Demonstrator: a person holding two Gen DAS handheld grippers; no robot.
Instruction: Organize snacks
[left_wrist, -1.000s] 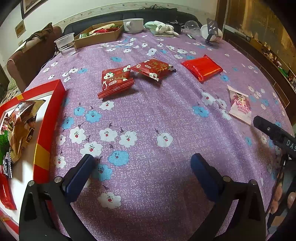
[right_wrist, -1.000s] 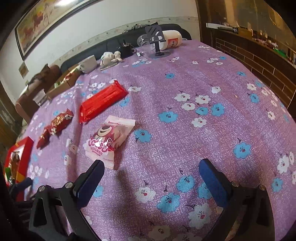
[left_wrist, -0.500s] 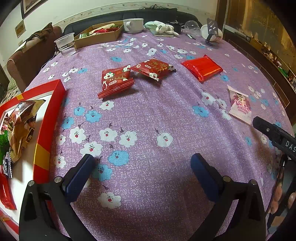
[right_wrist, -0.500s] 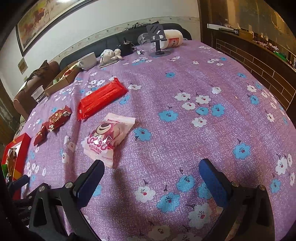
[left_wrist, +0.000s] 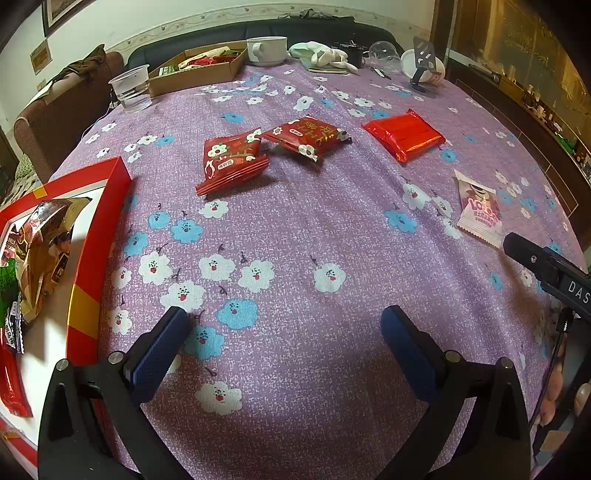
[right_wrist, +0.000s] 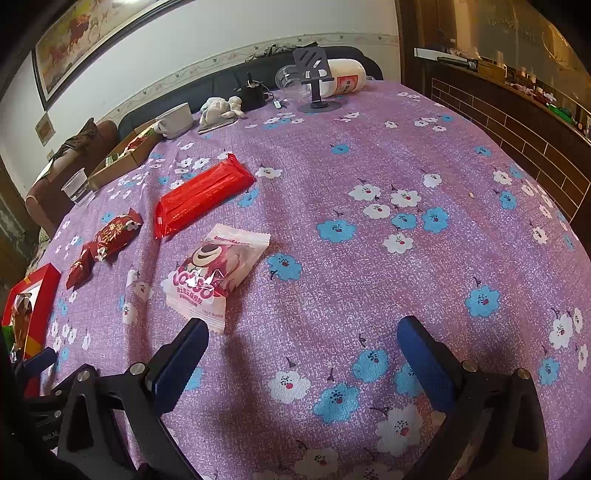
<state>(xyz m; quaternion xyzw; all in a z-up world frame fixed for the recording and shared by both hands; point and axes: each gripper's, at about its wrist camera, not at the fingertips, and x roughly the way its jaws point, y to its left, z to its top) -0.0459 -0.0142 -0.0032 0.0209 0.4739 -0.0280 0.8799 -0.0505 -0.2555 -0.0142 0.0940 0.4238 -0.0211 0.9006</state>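
Observation:
A pink bear snack packet (right_wrist: 214, 273) lies on the purple flowered cloth just ahead and left of my open, empty right gripper (right_wrist: 303, 332); it also shows in the left wrist view (left_wrist: 478, 210). A shiny red packet (left_wrist: 404, 134) (right_wrist: 203, 194) and two red printed packets (left_wrist: 232, 158) (left_wrist: 308, 138) lie further out. A red box (left_wrist: 99, 236) at the left holds several snacks. My left gripper (left_wrist: 284, 325) is open and empty above the cloth beside the box.
At the far edge stand a clear plastic cup (left_wrist: 131, 88), a cardboard tray with snacks (left_wrist: 199, 68), a white mug (left_wrist: 267, 50), a cloth toy (left_wrist: 325, 55) and a phone stand (right_wrist: 314, 81). A wooden counter (right_wrist: 517, 122) runs along the right.
My right gripper has moved closer to the pink bear packet, which now sits larger and nearer its left finger. The left gripper has not moved.

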